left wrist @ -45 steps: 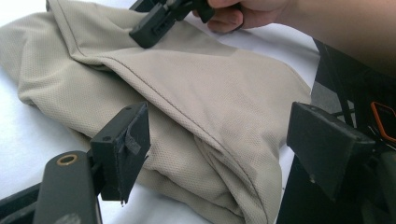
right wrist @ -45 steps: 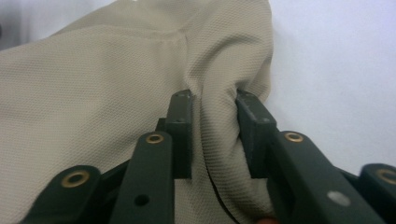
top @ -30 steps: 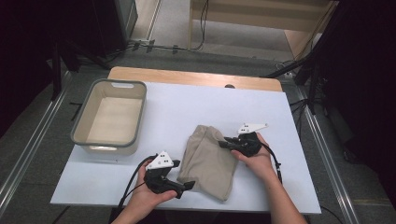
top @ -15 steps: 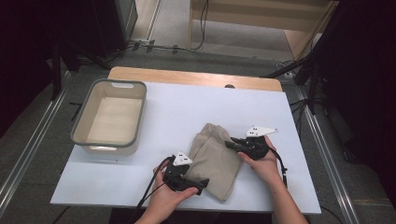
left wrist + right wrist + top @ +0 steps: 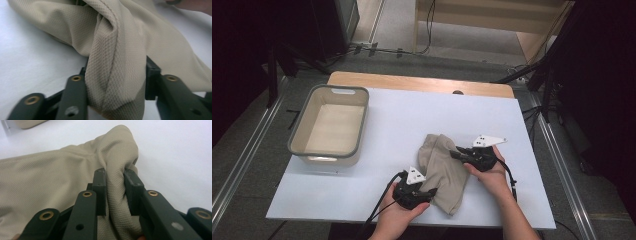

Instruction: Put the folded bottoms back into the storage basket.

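Cloth (image 5: 443,167), beige knit, lies bunched on the white table (image 5: 412,120), right of the bin (image 5: 330,125). A fold is pinched by the left gripper (image 5: 424,192) at the near edge, another by the right gripper (image 5: 457,151) at the far side. Both grips should be kept firm and lifted evenly, so neither fold slips.

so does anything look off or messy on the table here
Nothing stands out. The beige cloth lies bunched because both the left gripper and right gripper pinch folds of it. The bin sits upright.
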Motion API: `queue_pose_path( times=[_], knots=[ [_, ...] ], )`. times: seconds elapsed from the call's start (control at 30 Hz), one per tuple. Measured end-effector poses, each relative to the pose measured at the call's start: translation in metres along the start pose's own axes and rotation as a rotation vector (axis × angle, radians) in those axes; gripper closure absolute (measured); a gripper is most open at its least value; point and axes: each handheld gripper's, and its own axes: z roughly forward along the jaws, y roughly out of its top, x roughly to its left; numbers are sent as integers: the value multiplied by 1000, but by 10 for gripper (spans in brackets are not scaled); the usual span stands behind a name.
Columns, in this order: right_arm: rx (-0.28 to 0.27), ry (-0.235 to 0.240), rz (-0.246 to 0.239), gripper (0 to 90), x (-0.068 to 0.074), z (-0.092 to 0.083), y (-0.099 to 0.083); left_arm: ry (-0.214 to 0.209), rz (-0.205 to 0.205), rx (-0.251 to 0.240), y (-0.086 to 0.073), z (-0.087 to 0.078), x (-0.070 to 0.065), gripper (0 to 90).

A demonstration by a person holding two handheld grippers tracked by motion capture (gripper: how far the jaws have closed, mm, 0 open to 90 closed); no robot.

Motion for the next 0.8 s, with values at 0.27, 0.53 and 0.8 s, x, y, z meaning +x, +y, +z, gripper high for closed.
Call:
queue_pose_path(
  times=[0.27,0.53,0.8],
  knots=[
    [-39,5,-19,725,4,-2,17,-8,44,-89,2,-16,5,675],
    [-101,4,-62,726,12,-6,61,17,78,-202,14,-49,19,676],
    [-134,20,-123,726,29,9,112,65,89,-282,25,-86,40,675]
  ],
)
